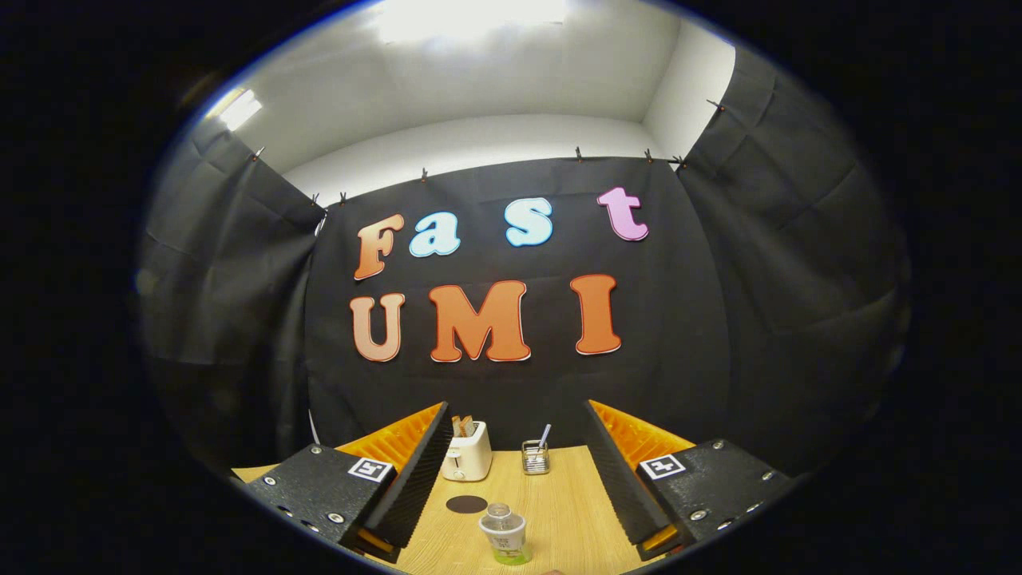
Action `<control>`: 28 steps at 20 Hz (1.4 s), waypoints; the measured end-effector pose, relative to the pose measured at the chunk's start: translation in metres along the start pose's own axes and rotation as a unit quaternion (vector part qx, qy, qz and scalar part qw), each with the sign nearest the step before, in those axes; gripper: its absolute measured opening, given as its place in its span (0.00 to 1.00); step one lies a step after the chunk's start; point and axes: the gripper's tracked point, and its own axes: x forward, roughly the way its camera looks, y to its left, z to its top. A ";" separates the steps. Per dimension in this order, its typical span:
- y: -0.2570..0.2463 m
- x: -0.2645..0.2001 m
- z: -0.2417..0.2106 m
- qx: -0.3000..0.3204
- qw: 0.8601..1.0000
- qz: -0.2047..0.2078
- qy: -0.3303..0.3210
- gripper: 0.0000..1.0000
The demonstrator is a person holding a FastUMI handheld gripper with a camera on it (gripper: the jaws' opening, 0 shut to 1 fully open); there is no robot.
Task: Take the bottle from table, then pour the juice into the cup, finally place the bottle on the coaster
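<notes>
Bottle (505, 533) stands upright on the wooden table (559, 511) between my two fingers, uncapped, with a little green juice at its bottom, and neither finger touches it. My gripper (515, 471) is spread wide with nothing in its grasp. Just beyond the bottle lies the dark round coaster (466, 504), and farther back stand a toaster (468, 452) and a small wire holder (535, 458).

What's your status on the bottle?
Gripper open, nothing held. Bottle upright on table, between the fingers. Coaster bare, just beyond. Nothing in the way.
</notes>
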 end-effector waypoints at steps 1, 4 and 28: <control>0.004 0.001 0.002 -0.003 1.000 0.007 -0.004 0.96; 0.013 0.000 0.001 -0.004 1.000 0.026 -0.013 0.97; 0.011 0.007 -0.185 -0.048 0.997 0.008 0.065 0.97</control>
